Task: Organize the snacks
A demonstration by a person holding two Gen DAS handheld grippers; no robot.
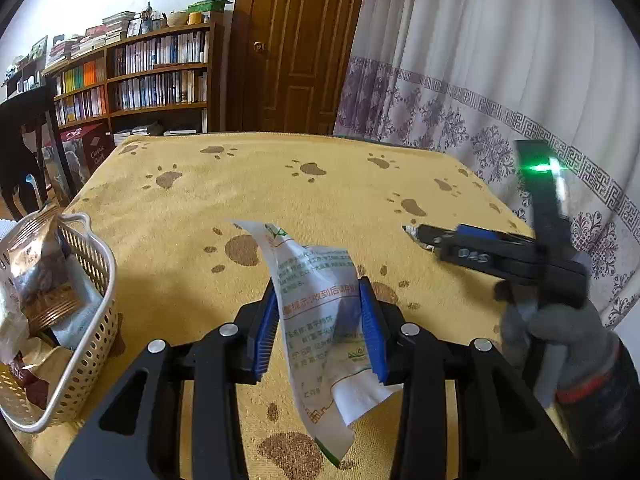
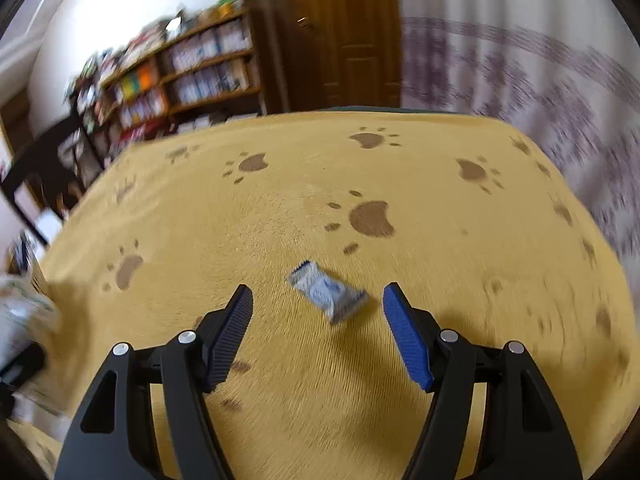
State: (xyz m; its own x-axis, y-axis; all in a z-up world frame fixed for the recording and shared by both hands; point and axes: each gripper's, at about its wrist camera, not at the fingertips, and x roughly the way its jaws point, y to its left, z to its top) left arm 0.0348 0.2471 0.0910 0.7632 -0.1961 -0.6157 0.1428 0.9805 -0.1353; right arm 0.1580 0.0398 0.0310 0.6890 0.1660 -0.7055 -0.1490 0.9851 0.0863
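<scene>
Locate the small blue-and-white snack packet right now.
Right wrist view: the small blue-and-white packet lies on the paw-print cloth, just ahead of the open right gripper, nearer its right finger.

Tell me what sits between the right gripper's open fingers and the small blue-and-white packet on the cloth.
Nothing: in the right wrist view only bare yellow paw-print cloth lies between the right gripper and the small packet, which lies just ahead of its fingertips.

surface: paw-print cloth (image 2: 304, 380) | on it: basket (image 1: 98, 320), small packet (image 2: 326, 294), perhaps candy
</scene>
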